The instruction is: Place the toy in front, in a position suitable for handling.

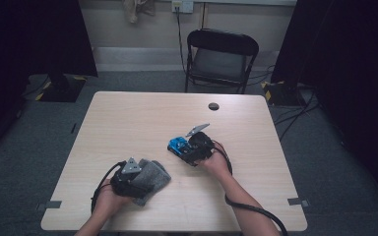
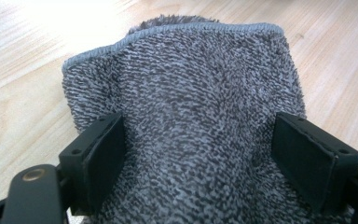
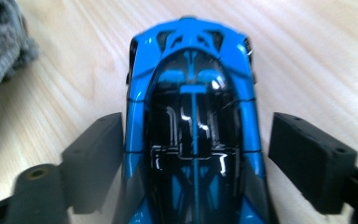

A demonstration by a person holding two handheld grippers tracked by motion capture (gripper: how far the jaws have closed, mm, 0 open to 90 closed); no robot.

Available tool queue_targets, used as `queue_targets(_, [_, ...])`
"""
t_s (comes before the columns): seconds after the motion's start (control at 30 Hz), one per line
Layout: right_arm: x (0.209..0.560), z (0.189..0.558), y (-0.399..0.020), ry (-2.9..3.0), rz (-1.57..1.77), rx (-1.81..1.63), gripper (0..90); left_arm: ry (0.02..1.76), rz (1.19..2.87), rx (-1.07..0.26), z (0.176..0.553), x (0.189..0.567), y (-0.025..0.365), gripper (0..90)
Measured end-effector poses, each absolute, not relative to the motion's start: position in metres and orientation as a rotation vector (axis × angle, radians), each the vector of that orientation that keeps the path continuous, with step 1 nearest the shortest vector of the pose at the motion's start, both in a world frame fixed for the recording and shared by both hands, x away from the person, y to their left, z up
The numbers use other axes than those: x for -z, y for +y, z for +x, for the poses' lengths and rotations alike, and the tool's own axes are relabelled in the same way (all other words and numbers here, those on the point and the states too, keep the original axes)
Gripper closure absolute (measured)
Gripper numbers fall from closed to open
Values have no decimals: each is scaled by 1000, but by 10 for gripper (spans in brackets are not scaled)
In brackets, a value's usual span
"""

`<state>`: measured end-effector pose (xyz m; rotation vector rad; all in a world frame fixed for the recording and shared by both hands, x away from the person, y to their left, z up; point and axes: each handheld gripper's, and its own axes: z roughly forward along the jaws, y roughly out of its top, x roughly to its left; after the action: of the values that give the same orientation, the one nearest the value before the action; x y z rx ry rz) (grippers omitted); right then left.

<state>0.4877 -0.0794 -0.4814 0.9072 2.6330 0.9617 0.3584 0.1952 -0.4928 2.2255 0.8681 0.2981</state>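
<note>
A small blue toy car (image 1: 178,144) with a glossy black roof (image 3: 193,88) stands on the wooden table (image 1: 142,118), right of centre. My right gripper (image 1: 183,148) straddles the car from behind. Its jaws are open: the right pad (image 3: 307,158) stands clear of the car's side and the left pad (image 3: 100,154) sits close beside it. A folded grey terry cloth (image 1: 153,176) lies near the front left. My left gripper (image 1: 139,183) rests on the cloth (image 2: 191,93), jaws wide, and the pile fills the space between its pads (image 2: 105,158).
A corner of the grey cloth (image 3: 0,56) lies left of the car in the right gripper view. A dark round cable hole (image 1: 213,106) sits near the table's far edge. A black folding chair (image 1: 220,56) stands beyond the table.
</note>
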Motion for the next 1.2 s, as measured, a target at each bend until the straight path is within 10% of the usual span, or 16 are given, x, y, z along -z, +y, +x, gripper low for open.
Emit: queue_targets(1.2, [486, 458, -119, 2606, 952, -989, 116, 873, 2230, -297, 358, 492, 194, 175])
